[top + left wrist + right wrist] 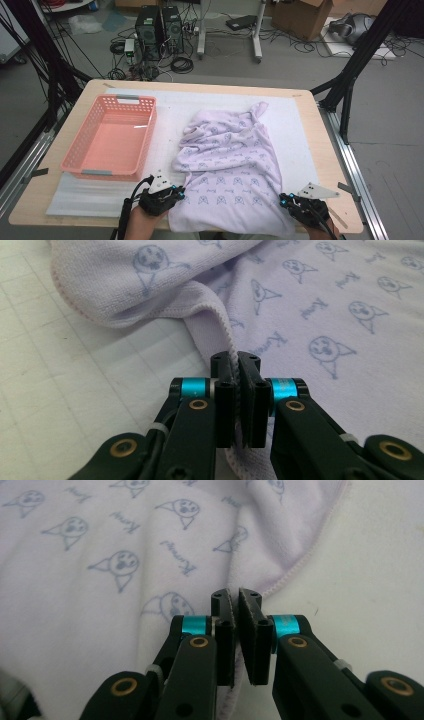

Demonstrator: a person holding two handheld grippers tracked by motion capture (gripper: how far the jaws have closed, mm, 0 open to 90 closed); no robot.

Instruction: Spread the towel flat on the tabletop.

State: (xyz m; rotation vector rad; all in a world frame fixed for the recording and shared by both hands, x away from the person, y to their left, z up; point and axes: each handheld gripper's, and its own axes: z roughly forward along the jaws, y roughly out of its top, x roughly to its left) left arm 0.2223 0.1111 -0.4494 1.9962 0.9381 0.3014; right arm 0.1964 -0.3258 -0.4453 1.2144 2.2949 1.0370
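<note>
Lilac printed towel pinched at both near corners, ready to be lifted or spread.

Lilac terry towel (227,170) with a blue cartoon-face print lies rumpled on the white mat (300,135), its near edge hanging toward the table's front rim and its far part bunched into folds. The left gripper (236,365) has its jaws clamped tight on the stitched hem at the near left corner, and the right gripper (235,602) is likewise closed on the hem at the near right corner. Holding two corners of one edge apart looks meant to tension the cloth so it can be shaken flat or folded. To the left, apart from the towel, stands a pink plastic basket (80,145), probably where the cloth is bound.
</note>
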